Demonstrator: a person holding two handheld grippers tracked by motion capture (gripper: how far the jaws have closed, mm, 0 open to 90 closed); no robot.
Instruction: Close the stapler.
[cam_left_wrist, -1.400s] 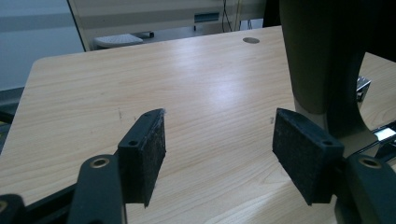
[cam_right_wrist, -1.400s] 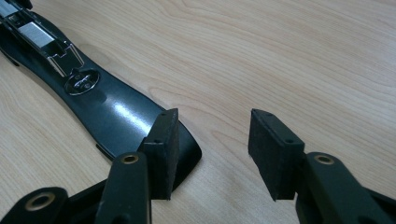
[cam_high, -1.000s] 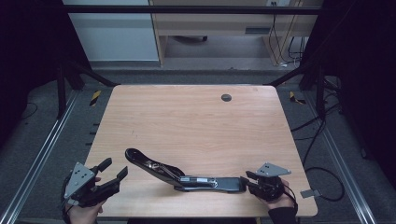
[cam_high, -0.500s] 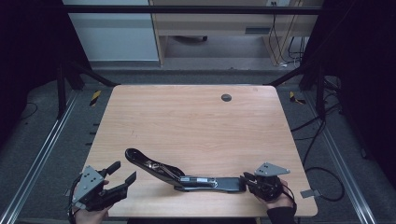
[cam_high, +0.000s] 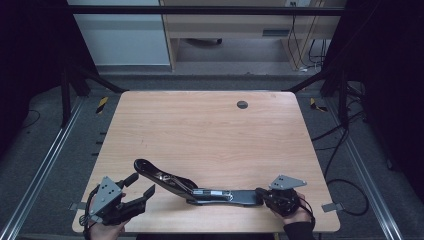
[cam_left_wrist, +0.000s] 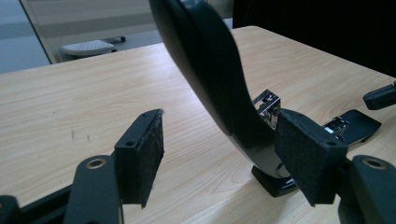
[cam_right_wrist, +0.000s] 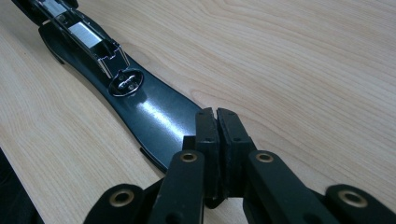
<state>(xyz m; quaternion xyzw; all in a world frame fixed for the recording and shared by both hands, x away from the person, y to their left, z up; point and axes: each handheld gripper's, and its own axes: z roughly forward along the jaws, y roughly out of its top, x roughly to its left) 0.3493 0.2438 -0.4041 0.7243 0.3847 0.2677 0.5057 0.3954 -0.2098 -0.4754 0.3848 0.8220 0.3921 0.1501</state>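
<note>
A large black stapler (cam_high: 200, 192) lies opened out on the wooden table (cam_high: 210, 135), its base flat and its curved top arm (cam_left_wrist: 210, 70) raised toward the left. My left gripper (cam_high: 141, 184) stands open just short of that arm's end, which rises between and beyond its two pads (cam_left_wrist: 140, 154). My right gripper (cam_high: 260, 193) sits at the base's right end. Its jaws have just been closing and now stand shut, pads together with nothing visible between them, tips (cam_right_wrist: 216, 126) over the glossy end of the base (cam_right_wrist: 140, 107).
A small round grommet (cam_high: 242, 104) sits in the table near its far edge. The near table edge runs just under both hands. Metal frame rails flank the table, and cables (cam_high: 340, 130) lie on the floor at the right.
My left gripper has slid right along the near edge toward the stapler's raised arm. The right gripper's jaws have closed; that hand has stayed put.
</note>
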